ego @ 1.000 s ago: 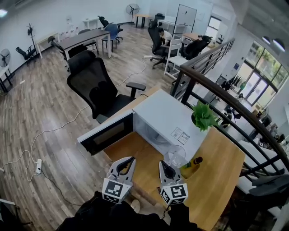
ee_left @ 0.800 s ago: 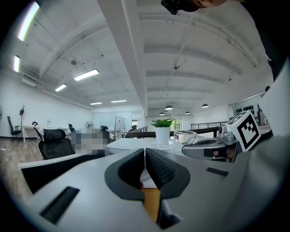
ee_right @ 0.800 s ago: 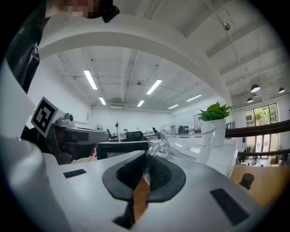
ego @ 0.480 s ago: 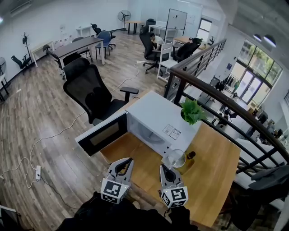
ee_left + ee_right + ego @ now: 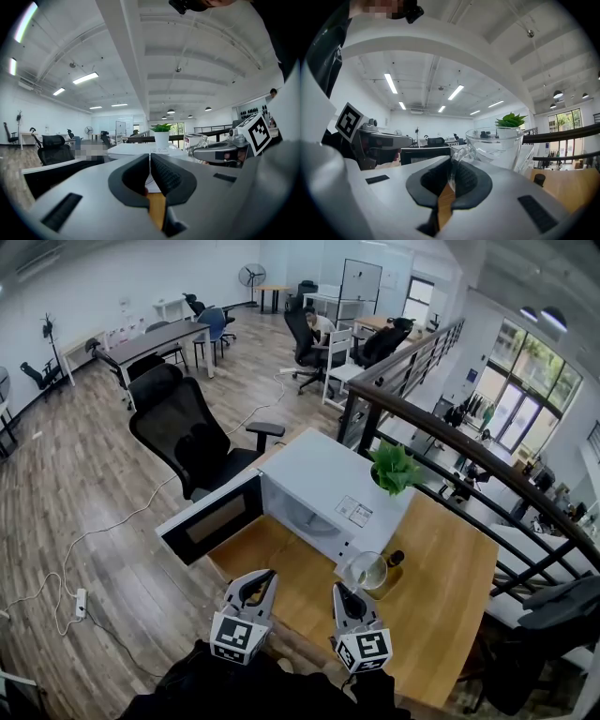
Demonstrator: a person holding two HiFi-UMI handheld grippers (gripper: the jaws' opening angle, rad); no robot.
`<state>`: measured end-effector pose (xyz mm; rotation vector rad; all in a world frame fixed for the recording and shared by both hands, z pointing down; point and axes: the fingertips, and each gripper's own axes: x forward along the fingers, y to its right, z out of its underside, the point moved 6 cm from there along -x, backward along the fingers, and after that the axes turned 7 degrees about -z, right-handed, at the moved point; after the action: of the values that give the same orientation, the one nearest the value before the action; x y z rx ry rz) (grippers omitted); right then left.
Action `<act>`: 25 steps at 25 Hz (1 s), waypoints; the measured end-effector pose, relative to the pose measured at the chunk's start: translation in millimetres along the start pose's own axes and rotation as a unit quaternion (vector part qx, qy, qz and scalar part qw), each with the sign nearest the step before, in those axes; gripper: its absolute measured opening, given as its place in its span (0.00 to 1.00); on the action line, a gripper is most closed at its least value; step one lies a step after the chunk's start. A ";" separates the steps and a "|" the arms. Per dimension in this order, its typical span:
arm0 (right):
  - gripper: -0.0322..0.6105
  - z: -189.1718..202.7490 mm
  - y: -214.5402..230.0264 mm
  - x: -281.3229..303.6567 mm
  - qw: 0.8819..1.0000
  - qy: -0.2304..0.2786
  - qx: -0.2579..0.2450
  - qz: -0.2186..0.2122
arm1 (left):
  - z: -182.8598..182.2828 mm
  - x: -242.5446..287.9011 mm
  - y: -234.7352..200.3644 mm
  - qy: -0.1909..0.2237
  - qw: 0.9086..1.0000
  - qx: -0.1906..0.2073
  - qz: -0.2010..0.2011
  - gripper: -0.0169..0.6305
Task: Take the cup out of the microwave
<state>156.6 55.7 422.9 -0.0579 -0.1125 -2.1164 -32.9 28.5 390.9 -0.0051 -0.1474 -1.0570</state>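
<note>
At the left, the white microwave [image 5: 319, 486] sits on the pale wooden table [image 5: 450, 606]. Its dark-glass door [image 5: 211, 519] is swung wide open, just as it was a second ago. The whole oven now shows a little higher and further left in the head view. More bare tabletop lies between its open front and the two grippers than before.

The left gripper [image 5: 261, 577] [image 5: 150, 161] is held in front of the open cavity, its jaws pressed together with nothing between them. Just to its right, the right gripper [image 5: 342, 592] [image 5: 452, 171] has its jaws clamped on the thin handle of the clear glass cup [image 5: 367, 570] [image 5: 497, 145]. The cup is out of the microwave, upright beyond the jaw tips, by the oven's front right corner. A second ago it overlapped that corner; now it shows almost clear of it, over the table.

A dark-capped bottle [image 5: 394, 562] is just beside the cup on its right, as before. Further right and up, the green plant in a white pot [image 5: 394, 468] [image 5: 161, 133] stands at the far corner of the microwave's top.
</note>
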 end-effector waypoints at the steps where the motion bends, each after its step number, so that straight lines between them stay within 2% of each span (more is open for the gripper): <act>1: 0.08 0.1 -0.4 0.4 1.000 0.000 0.001 0.000 | -0.3 -0.3 -0.5 0.000 1.000 0.000 -0.001 0.07; 25: 0.08 -3.4 -7.9 -0.2 1.000 -0.001 -0.005 -0.006 | 3.1 -4.4 -0.3 -0.003 1.000 -0.003 0.006 0.07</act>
<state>150.0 59.6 419.0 -0.0648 -0.1029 -2.1297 -35.6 32.4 393.4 -0.0137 -0.1488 -1.0458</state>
